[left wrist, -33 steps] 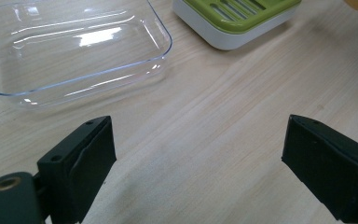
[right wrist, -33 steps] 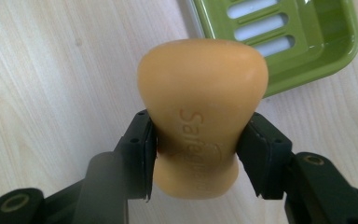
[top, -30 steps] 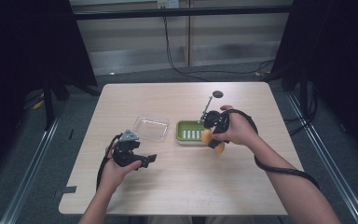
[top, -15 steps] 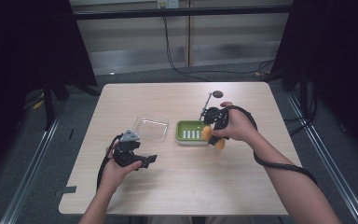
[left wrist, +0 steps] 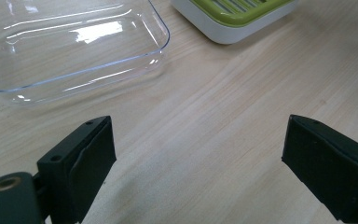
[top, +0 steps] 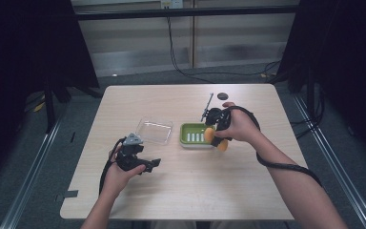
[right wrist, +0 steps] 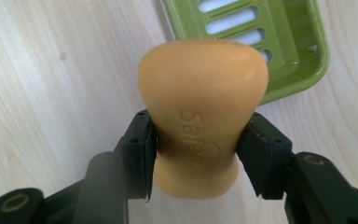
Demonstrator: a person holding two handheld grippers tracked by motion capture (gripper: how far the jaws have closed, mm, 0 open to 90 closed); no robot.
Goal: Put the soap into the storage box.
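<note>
An orange bar of soap (right wrist: pixel 200 116) is squeezed between the black jaws of my right gripper (right wrist: pixel 196 154), held above the front right corner of the green slotted soap dish (right wrist: pixel 279 42). In the high view the soap (top: pixel 216 139) and right gripper (top: pixel 215 125) hang over the near right end of the dish (top: pixel 194 135). My left gripper (top: pixel 148 164) rests low over the table at the front left, jaws wide apart with bare wood between them (left wrist: pixel 196 172). A clear plastic lid (left wrist: pixel 65 42) lies just beyond it, left of the dish (left wrist: pixel 237 18).
The clear lid (top: pixel 154 130) lies to the left of the dish at mid table. A thin metal rod (top: pixel 208 107) and a small dark disc (top: pixel 223 96) lie behind the right hand. Cables trail from both grippers. The wooden table (top: pixel 209 191) has open surface in front.
The right gripper with the soap has shifted slightly, staying over the dish's near right end. The left gripper has not moved.
</note>
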